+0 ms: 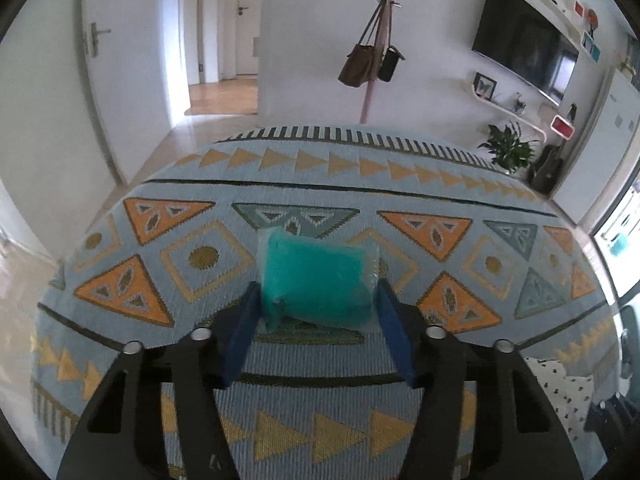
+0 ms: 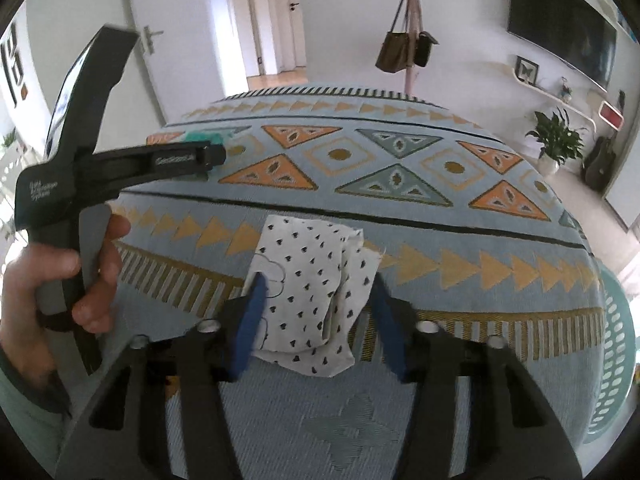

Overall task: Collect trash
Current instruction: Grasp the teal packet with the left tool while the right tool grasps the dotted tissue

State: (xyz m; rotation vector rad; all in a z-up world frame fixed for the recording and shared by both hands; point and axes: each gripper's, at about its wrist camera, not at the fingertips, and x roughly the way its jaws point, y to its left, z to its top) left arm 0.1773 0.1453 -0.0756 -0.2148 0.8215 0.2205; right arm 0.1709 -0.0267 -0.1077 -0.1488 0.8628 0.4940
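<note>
A teal packet in clear wrap (image 1: 316, 280) lies on the patterned rug (image 1: 200, 208). My left gripper (image 1: 318, 294) is open, its blue fingers (image 1: 244, 328) on either side of the packet's near end. A crumpled white cloth with black dots (image 2: 308, 292) lies on the rug (image 2: 440, 200) in the right wrist view. My right gripper (image 2: 318, 292) is open with its fingers (image 2: 250, 328) straddling the cloth. The left gripper's body (image 2: 120, 160) and the hand holding it show at the left of the right wrist view, with a bit of the teal packet (image 2: 202, 136) behind it.
A teal perforated basket (image 2: 612, 344) stands at the rug's right edge. A pink coat stand with hanging bags (image 1: 370, 52) stands beyond the rug. A potted plant (image 1: 510, 148), a wall TV (image 1: 524, 52) and shelves are at the right. Doors and a hallway (image 1: 224, 92) are at the back left.
</note>
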